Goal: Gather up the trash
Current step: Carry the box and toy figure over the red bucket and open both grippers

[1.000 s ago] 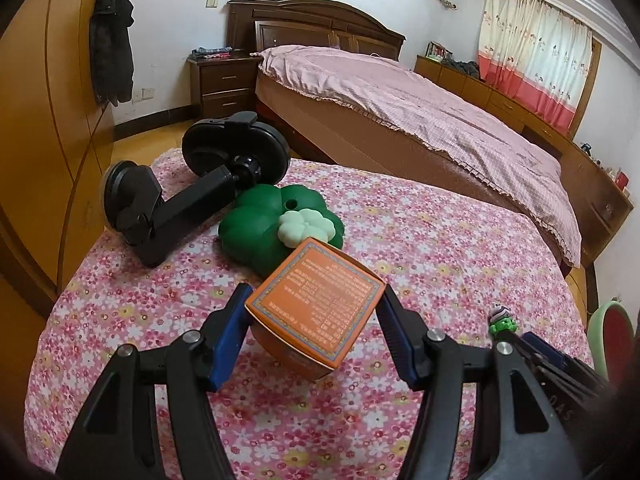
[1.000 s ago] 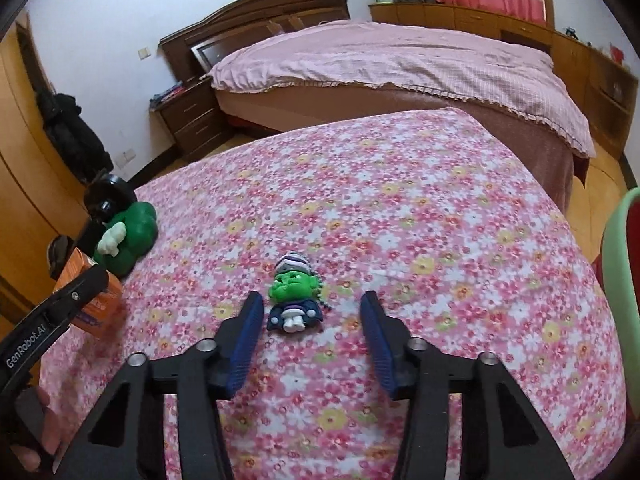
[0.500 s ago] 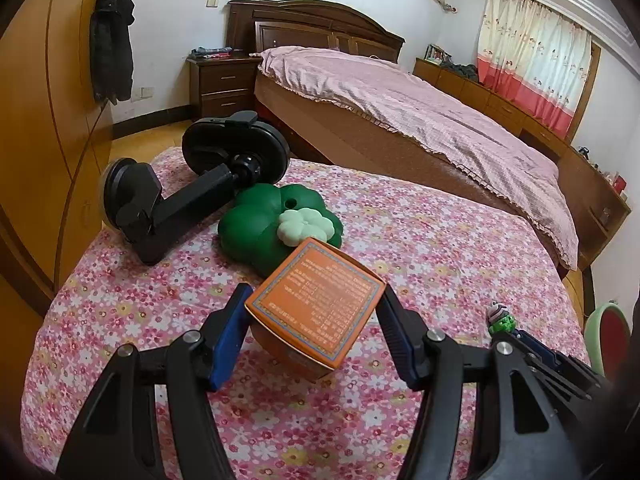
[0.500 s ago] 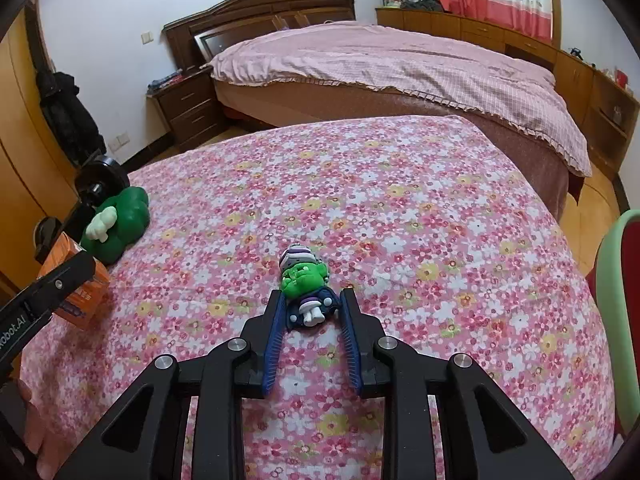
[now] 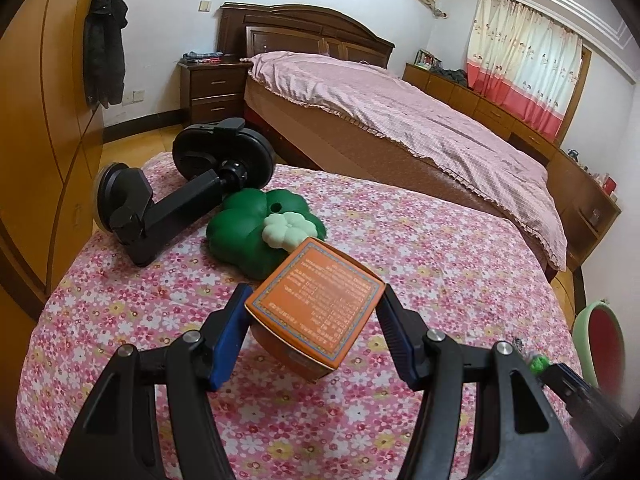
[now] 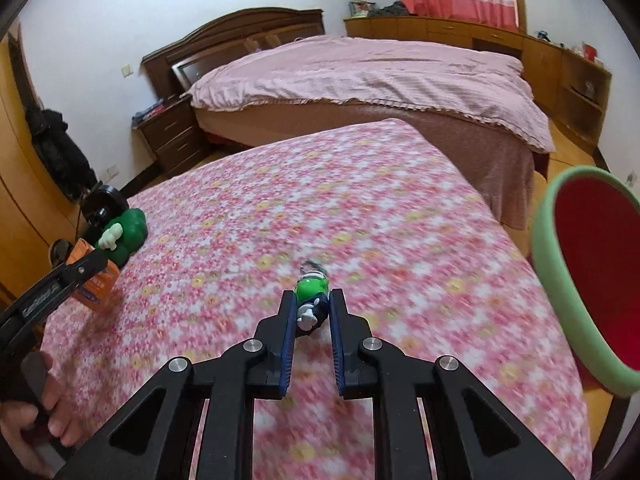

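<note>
Two grippers working over a pink floral-clothed counter [image 6: 360, 200]

The left gripper [image 5: 316, 320] is clamping the orange printed cardboard box [image 5: 316, 304]; the right gripper [image 6: 312, 312], fingers just narrowed, is pinching the small green-headed toy figure [image 6: 312, 292], red green-rimmed bin [image 6: 592, 280] at three o'clock.

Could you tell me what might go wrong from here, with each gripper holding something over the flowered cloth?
1. The right gripper pinches the small green-headed figurine only at its pad tips; a fast swing toward the green-rimmed red bin could flick it loose.
2. The left gripper seems to clamp the orange cardboard box by its corners, tilted, so it might twist out.
3. The box sits close to the green clover-shaped toy and could nudge it.
</note>
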The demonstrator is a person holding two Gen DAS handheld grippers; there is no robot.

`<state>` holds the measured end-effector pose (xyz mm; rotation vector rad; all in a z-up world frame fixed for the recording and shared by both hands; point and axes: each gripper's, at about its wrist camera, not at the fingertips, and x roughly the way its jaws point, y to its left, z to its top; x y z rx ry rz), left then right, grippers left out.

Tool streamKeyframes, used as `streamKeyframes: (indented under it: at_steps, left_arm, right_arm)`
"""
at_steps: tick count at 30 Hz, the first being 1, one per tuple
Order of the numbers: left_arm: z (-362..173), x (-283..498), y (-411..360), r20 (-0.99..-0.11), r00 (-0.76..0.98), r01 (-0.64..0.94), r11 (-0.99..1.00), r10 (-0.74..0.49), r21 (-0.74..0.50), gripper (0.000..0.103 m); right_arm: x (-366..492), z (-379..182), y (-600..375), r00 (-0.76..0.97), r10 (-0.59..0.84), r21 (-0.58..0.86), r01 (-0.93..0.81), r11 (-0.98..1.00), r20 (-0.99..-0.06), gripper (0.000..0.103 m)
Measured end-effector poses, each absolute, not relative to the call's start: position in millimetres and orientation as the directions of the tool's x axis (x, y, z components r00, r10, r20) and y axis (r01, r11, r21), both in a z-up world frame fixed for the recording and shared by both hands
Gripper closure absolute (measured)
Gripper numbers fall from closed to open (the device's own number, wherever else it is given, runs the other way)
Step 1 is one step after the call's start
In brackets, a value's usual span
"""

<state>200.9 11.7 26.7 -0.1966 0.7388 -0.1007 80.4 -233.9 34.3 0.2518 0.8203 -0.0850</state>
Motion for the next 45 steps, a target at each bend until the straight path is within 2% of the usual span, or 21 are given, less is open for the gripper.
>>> streamKeyframes:
  at_steps: [14,28,45]
  left_arm:
    - [33.7,186.0,-21.6,-0.630,0.746,0.131,0.975,-0.216,-0.179,0.040]
    - [55.9,165.0,-69.4,-0.629,0.704,0.254,0.944,-0.329,-0.209,0.040]
    - [75.0,130.9,-189.9,-0.643,0.541,0.484,0.826,-0.542,-0.289,0.040]
  right_arm:
    - [4.3,72.2,-300.7,0.750,-0.084,0.234,0.308,0.922,-0.656,0.088]
    - [-35.4,104.4,-375.1,0.791,-0.209,0.278,0.428,0.860,-0.575,0.089]
    - [-54.4,77.9,-457.0,0.755,-0.306,0.304,0.549,0.778,-0.580,0.087]
